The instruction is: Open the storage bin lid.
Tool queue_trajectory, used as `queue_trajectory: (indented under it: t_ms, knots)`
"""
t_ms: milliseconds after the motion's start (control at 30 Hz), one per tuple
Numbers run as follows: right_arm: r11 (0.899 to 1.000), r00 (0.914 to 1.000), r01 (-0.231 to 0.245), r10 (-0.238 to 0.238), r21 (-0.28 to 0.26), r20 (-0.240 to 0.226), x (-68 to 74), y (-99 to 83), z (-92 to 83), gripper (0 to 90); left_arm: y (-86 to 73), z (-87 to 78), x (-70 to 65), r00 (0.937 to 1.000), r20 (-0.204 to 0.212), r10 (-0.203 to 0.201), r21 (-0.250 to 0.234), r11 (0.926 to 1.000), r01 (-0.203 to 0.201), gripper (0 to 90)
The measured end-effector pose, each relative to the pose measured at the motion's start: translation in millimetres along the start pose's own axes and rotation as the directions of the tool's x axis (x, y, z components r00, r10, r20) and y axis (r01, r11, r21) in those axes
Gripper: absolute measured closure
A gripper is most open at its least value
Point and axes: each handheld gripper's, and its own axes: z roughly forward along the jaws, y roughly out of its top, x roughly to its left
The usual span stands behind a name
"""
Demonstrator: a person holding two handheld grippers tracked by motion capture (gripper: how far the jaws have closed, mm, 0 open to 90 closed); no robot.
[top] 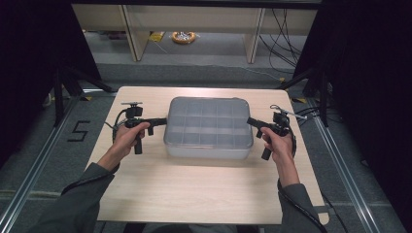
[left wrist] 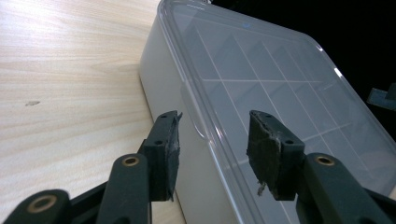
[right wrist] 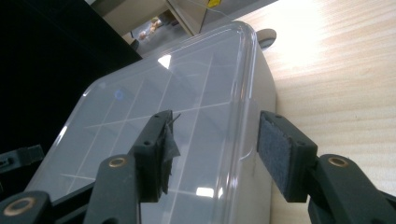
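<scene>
High view puts a clear plastic compartment box [top: 209,127] in the middle of the table [top: 204,189], its long axis running left to right, lid on, the cells seemingly empty. The left gripper [top: 160,121] points at the box's left short end and the right gripper [top: 251,121] at its right short end, each tip touching or just beside the wall; which, I cannot tell. Neither hand is clearly nearer.

Left gripper view shows those jaws parted, holding nothing, straddling the lid rim [left wrist: 205,126] at the box's edge. Right gripper view shows the same: jaws spread, nothing between them but the rim and side wall [right wrist: 261,107].

My judgement is that the next move turns on each pair closing squarely over its end's rim. Bare table lies all round, widest toward the person, so there is room to lift or slide the box.
</scene>
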Motion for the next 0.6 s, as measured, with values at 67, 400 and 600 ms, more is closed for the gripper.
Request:
queue_trajectory:
  t_ms: [67,400,600]
  knots:
    - [1.0,1.0,-0.004,0.004,-0.005,0.002,-0.8,1.1,2.8,47.4,1.7,2.5,2.2,1.0,-0.001,-0.003,0.004,1.0,0.003,52.8]
    - [0.998,0.998,-0.057,0.057,-0.008,0.026,-4.7,3.2,20.0,50.2,7.3,23.2,6.4,0.9991,0.016,-0.039,0.032,0.9987,0.038,55.6]
    - [0.997,0.9965,-0.082,0.082,0.013,0.017,-5.0,-0.5,25.2,53.3,9.0,29.4,1.3,0.9991,0.003,-0.041,0.033,0.9986,0.041,57.9]
